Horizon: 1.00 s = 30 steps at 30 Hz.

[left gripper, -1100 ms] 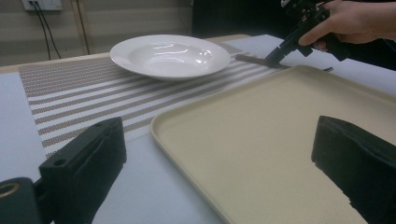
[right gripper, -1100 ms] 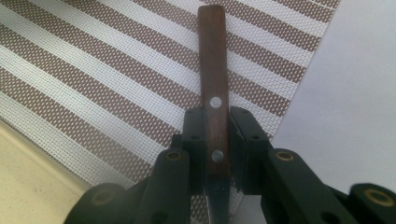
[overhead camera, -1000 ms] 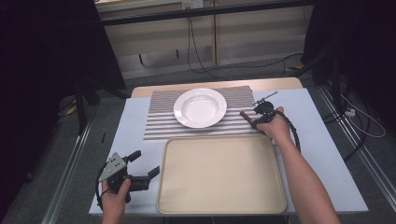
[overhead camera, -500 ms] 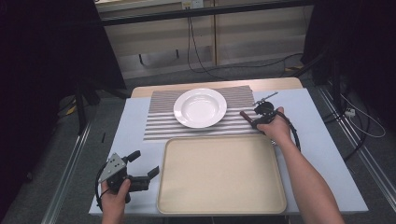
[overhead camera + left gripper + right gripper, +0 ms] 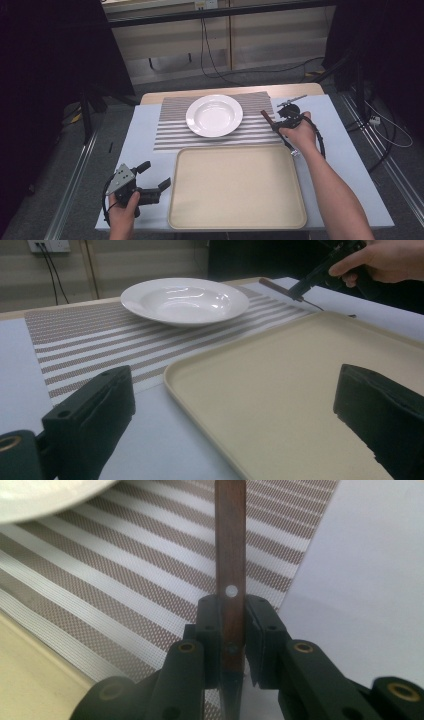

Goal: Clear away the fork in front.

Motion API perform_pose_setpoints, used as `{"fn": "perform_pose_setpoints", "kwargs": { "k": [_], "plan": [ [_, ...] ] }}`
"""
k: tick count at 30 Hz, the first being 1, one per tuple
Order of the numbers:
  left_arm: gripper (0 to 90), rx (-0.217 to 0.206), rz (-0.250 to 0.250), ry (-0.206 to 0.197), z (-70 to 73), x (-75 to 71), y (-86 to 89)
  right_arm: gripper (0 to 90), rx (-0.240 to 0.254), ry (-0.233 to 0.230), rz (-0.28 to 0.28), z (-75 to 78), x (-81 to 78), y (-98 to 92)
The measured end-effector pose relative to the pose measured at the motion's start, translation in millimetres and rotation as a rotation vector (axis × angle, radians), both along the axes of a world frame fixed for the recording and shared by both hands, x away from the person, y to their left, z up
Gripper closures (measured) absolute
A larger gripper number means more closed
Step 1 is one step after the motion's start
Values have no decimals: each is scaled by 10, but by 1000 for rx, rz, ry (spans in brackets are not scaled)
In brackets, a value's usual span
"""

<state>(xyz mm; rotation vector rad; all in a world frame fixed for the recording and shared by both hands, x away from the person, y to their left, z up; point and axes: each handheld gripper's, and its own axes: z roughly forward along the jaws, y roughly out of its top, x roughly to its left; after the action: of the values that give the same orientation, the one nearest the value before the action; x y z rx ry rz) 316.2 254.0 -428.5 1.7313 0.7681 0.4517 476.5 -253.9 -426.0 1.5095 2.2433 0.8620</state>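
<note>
A white deep plate (image 5: 214,116) rests on a striped placemat (image 5: 170,132) at the back of the table. In front of the mat lies a beige tray (image 5: 237,187) with nothing on it. My right gripper (image 5: 277,122) hovers at the mat's right edge. It is shut on a utensil's brown wooden handle (image 5: 230,540), which carries a silver rivet and points toward the plate (image 5: 30,495). Left of the tray, near the front edge, my left gripper (image 5: 157,174) is open and holds nothing. Its jaws stand wide apart, facing the tray (image 5: 280,380) and the plate (image 5: 185,300).
A pale blue cloth (image 5: 145,130) covers the table under the mat and tray. Metal rails (image 5: 75,175) run along both sides of the table. Cables (image 5: 210,55) lie on the floor behind it. The right gripper's cable (image 5: 315,140) loops past the wrist.
</note>
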Motion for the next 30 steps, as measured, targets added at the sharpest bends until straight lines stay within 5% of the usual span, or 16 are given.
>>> {"fn": "perform_pose_setpoints", "kwargs": {
  "k": [19, 30],
  "plan": [
    [34, 2, -1, -1, 2, -2, -13, 783, 101, -100, -17, 171, -109, -166],
    [34, -3, 5, 4, -3, -1, -7, 780, 38, -46, 73, -46, -16, 25]
  ]
}}
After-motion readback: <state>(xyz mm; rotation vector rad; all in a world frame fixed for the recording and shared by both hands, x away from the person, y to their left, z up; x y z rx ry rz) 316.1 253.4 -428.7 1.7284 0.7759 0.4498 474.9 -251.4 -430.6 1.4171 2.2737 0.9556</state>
